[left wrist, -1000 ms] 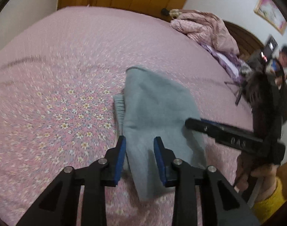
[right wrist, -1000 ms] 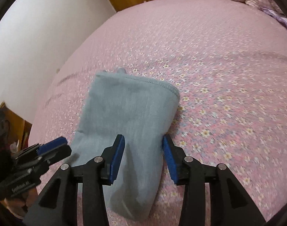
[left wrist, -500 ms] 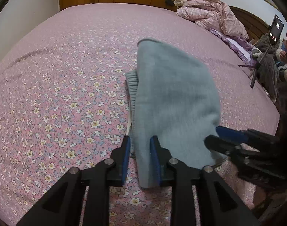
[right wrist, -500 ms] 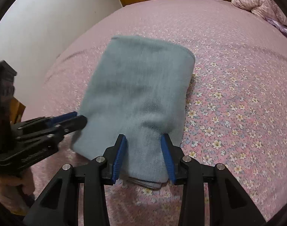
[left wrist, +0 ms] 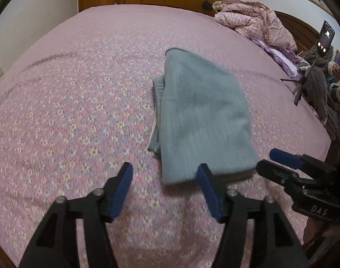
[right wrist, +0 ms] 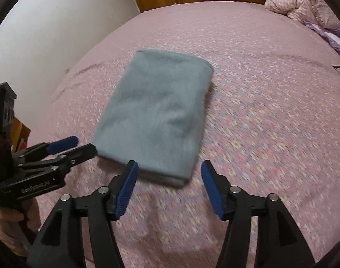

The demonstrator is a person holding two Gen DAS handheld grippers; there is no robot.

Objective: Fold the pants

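- The pants [left wrist: 203,120] lie folded into a grey-blue rectangle on the bed [left wrist: 80,102], mid-frame in both views; nothing grips them.
- Left view only: a ribbed waistband edge [left wrist: 157,89] and lower layers stick out along the left side of the bundle. From the right view [right wrist: 156,116] the top layer hides these, and only a stacked near edge shows at the bottom.
- The left gripper [left wrist: 164,189] hangs with its blue pads spread wide, nothing between them; its right pad overlaps the near corner of the pants in the picture, but contact cannot be told because of blur.
- The right gripper [right wrist: 168,188] is likewise spread and empty, its pads straddling the near right corner of the pants from just in front.
- Each view catches the other tool: the right gripper at lower right of the left view [left wrist: 279,163], the left gripper at lower left of the right view [right wrist: 71,145], both just beside the near edge of the pants.
- Left view only: a person [left wrist: 326,84] at the right edge, with a phone [left wrist: 326,36] on a tripod.
- A pink quilt [left wrist: 255,22] is bunched at upper right in both views; the right view alone shows a wide white wall [right wrist: 58,22] at upper left.
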